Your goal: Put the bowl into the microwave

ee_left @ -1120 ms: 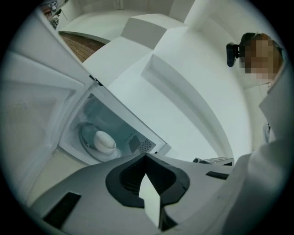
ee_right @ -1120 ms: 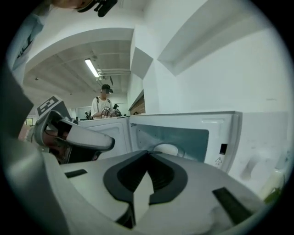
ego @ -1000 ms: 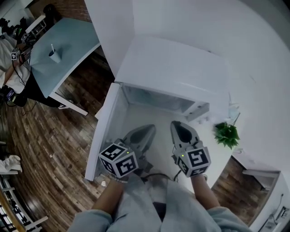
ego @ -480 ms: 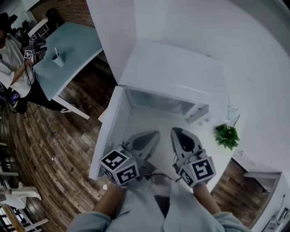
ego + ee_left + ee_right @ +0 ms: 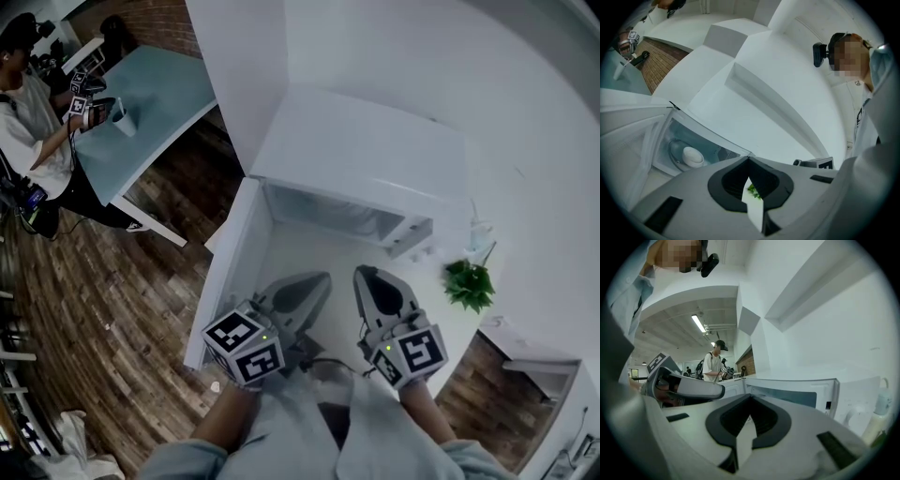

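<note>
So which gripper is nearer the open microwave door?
The left gripper, beside the swung-open door; the right gripper sits nearer the potted plant.

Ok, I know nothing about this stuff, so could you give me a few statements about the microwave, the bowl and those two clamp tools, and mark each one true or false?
1. The microwave has its door swung open. True.
2. The left gripper is holding the bowl. False: the bowl sits inside the microwave, and the left gripper's fingers are shut on nothing.
3. A green plant stands to the right of the microwave in the head view. True.
4. The right gripper has its fingers spread wide. False: they are closed together, with nothing between them.
</note>
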Available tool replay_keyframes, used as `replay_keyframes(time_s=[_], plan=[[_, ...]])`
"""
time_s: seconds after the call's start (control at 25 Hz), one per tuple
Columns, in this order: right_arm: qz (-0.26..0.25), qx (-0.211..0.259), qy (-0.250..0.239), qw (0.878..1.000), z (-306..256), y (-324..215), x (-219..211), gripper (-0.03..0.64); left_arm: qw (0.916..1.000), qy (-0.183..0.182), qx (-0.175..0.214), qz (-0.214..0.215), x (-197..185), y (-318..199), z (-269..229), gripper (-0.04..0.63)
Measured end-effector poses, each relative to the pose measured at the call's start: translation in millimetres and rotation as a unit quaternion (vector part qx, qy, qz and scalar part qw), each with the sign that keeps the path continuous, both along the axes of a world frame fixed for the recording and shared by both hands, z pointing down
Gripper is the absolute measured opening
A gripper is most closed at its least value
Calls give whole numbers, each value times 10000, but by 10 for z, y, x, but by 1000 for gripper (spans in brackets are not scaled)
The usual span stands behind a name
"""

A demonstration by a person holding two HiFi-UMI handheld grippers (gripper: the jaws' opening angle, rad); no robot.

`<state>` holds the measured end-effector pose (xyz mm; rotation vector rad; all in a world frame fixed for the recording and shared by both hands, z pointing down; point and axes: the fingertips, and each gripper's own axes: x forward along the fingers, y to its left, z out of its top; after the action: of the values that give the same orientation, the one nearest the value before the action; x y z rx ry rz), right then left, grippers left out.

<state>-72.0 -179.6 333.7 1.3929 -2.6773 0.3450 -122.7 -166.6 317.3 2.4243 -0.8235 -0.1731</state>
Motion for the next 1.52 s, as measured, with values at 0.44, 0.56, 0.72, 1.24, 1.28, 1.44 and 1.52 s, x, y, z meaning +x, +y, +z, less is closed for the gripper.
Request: replay_keyframes(time_s=[0.44, 0.56, 0.72, 1.24, 1.28, 1.44, 1.52], plan=[[1, 22, 66, 10000, 16, 10, 6, 2, 10000, 31, -56, -4, 0, 47, 10, -2], [42, -73, 59, 9999, 40, 19, 4, 2, 10000, 42, -52, 3, 4, 52, 5, -2], [35, -89, 66, 9999, 45, 24, -6, 2, 10000, 51, -46, 55, 18, 74, 14, -2], [-33, -47, 101, 9999, 42, 45, -50, 2, 9997, 95, -113, 169, 52, 124, 46, -2], [-43, -39, 109, 9999, 45, 46, -51, 2, 9997, 88, -122, 198, 62, 130, 45, -2], [-19, -53, 96, 9999, 46, 49, -46, 2, 9995, 112, -225, 216, 70, 143, 49, -2], [-17, -52, 96, 9999, 47, 49, -47, 2, 9993, 145, -267, 202, 63, 143, 57, -2]])
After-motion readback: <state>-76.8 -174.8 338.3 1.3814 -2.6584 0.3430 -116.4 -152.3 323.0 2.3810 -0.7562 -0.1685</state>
